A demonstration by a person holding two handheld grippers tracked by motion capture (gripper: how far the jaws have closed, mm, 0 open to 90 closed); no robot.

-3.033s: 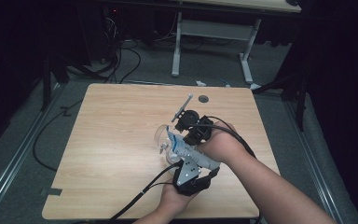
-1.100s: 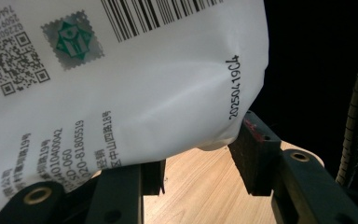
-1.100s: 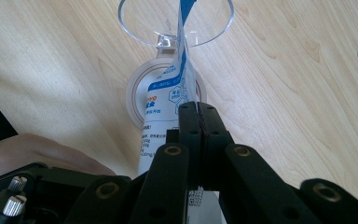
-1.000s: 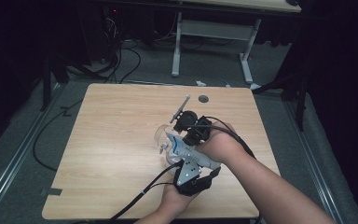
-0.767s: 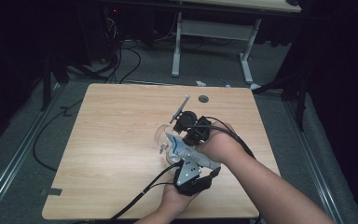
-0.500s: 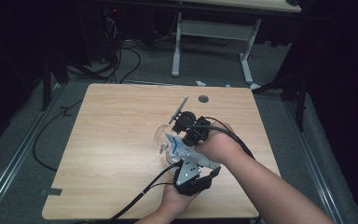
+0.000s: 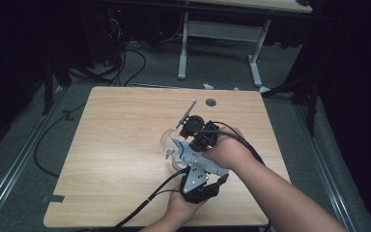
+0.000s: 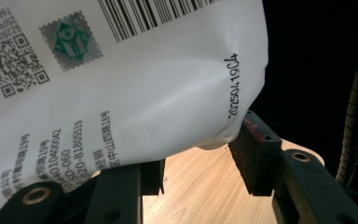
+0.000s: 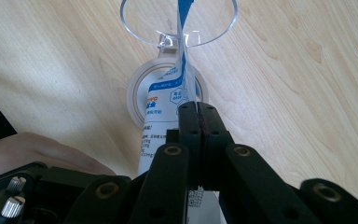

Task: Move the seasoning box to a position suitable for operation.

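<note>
Your right gripper (image 9: 198, 108) has its black jaws pinched tight on the thin top edge of the white-and-blue pouch (image 9: 170, 100), a soft printed bag. Your left gripper (image 8: 198, 161) clasps the pouch's bulging lower corner between its ribbed black pads, barcode and printed text facing the camera. Just beyond, the pouch hangs above a clear round container (image 9: 165, 100) on the table (image 7: 121, 135), its hinged transparent lid (image 9: 179, 23) flipped open past it. Farther off, the table's pale wood grain carries a small dark round hole (image 7: 211, 102).
</note>
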